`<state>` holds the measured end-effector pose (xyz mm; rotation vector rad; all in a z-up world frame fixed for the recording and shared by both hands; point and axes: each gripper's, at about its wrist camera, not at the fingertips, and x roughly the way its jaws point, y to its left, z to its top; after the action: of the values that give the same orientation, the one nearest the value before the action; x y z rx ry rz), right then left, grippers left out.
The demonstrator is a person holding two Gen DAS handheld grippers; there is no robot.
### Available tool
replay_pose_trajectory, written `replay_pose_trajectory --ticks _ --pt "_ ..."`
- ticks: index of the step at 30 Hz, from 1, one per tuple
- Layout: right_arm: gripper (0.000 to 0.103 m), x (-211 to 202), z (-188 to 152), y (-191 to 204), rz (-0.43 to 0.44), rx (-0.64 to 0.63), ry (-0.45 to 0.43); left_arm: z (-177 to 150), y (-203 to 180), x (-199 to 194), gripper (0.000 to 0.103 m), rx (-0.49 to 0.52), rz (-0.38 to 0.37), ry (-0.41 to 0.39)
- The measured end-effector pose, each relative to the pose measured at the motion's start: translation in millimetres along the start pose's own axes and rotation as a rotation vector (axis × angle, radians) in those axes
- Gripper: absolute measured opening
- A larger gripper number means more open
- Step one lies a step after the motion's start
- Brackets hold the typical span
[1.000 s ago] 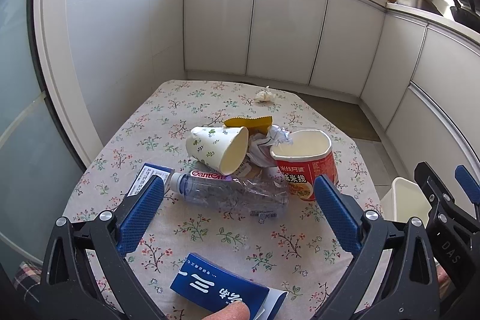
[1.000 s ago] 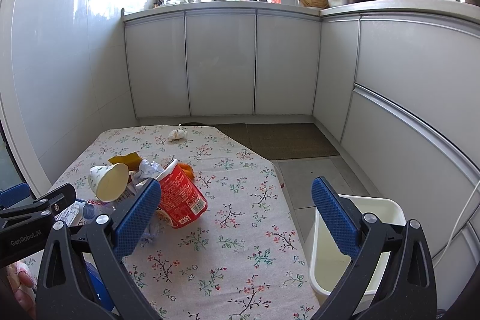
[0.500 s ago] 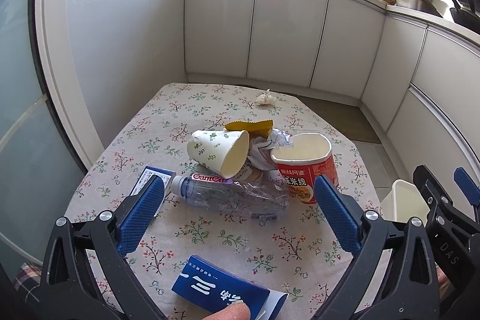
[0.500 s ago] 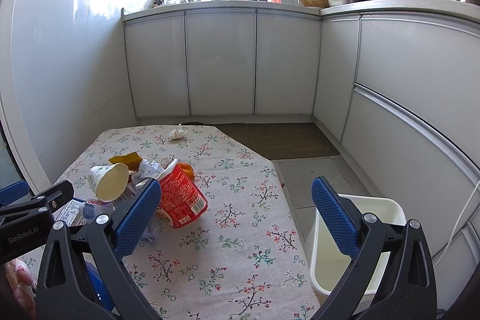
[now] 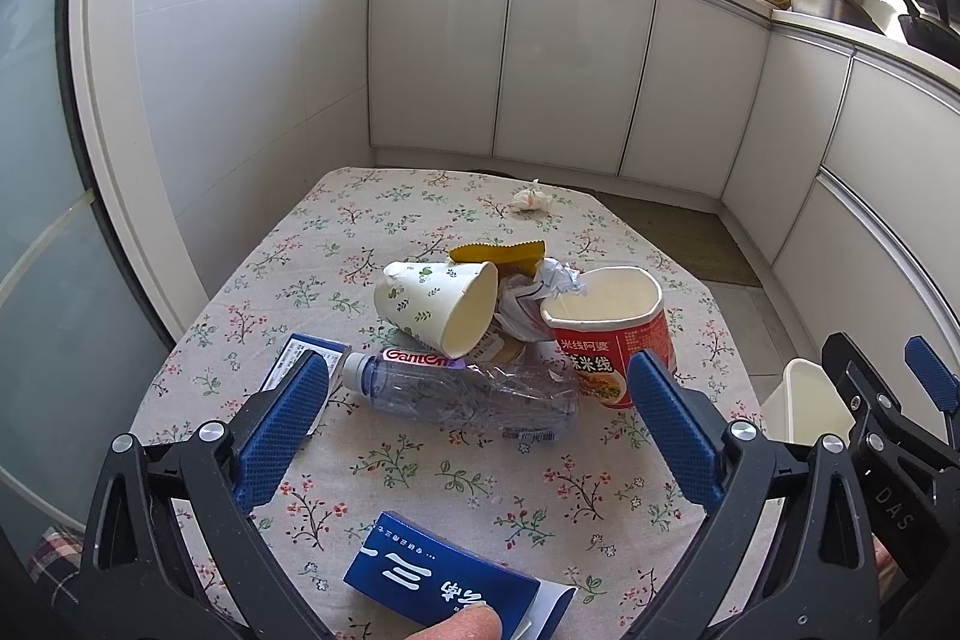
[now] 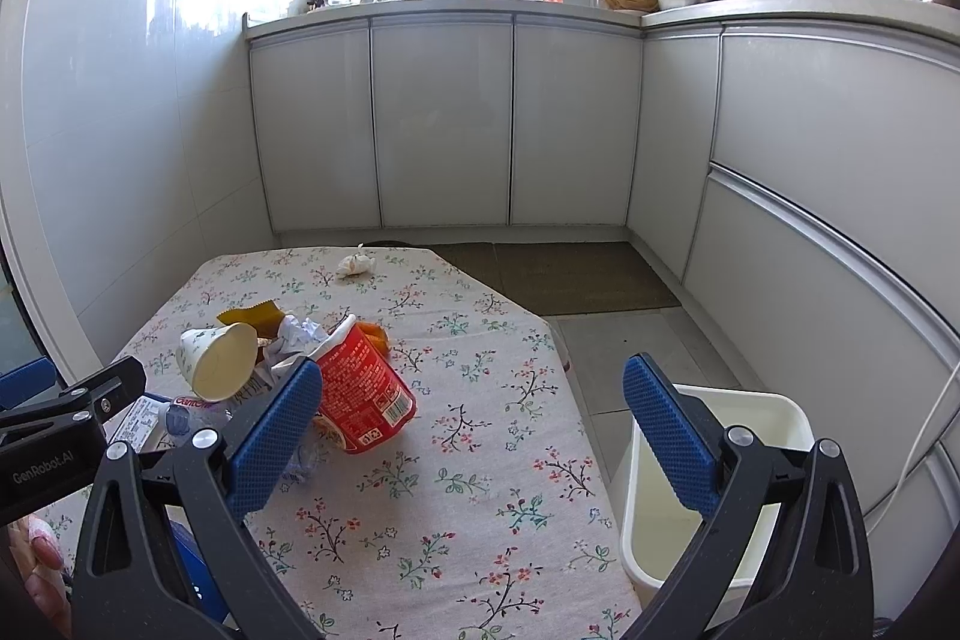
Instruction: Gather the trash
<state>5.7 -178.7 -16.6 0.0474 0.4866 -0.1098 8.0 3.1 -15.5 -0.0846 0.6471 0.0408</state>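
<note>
**benchmonkey:** Left gripper (image 5: 480,424) is spread wide with nothing in it, hovering over the near side of the floral tablecloth (image 5: 420,466). My guess is it's held back and open like that to line up on the crushed plastic bottle (image 5: 462,391), which lies on its side just beyond the blue pads, roughly centred between them.

**tablecloth_tim:** And the right gripper (image 6: 474,430)?

**benchmonkey:** Also wide, also empty. It's parked between the red noodle cup (image 6: 360,394) and the white trash bin (image 6: 708,484) on the floor off the table's edge, probably ready to ferry stuff across.

**tablecloth_tim:** Other junk?

**benchmonkey:** Behind the bottle: 1 tipped paper cup (image 5: 435,307), crumpled paper (image 5: 534,298), a yellow wrapper (image 5: 498,253). A tissue wad (image 5: 531,199) sits well beyond it. A blue box (image 5: 444,580) lies nearer than the bottle, under a fingertip.
</note>
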Motion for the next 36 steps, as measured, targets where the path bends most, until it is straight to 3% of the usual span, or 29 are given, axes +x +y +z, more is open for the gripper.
replay_pose_trajectory --ticks 9,17,25,29,32,36 --pt "0.098 1 1 -1 0.0 0.004 0.008 1 0 0 0.096 -0.002 0.001 0.003" --pt "0.098 8 10 -2 0.018 0.019 0.068 6 -2 7 0.096 -0.002 -0.009 0.034" --pt "0.098 25 33 -12 0.043 0.024 0.134 31 -2 26 0.096 -0.02 -0.018 0.098" --pt "0.098 47 46 -15 0.091 0.013 0.209 52 1 40 0.096 -0.028 -0.013 0.116" --pt "0.098 69 53 -17 0.148 0.037 0.275 73 11 56 0.096 -0.072 -0.028 0.139" --pt "0.098 97 50 -22 0.198 0.103 0.317 101 37 79 0.096 -0.21 -0.069 0.173"
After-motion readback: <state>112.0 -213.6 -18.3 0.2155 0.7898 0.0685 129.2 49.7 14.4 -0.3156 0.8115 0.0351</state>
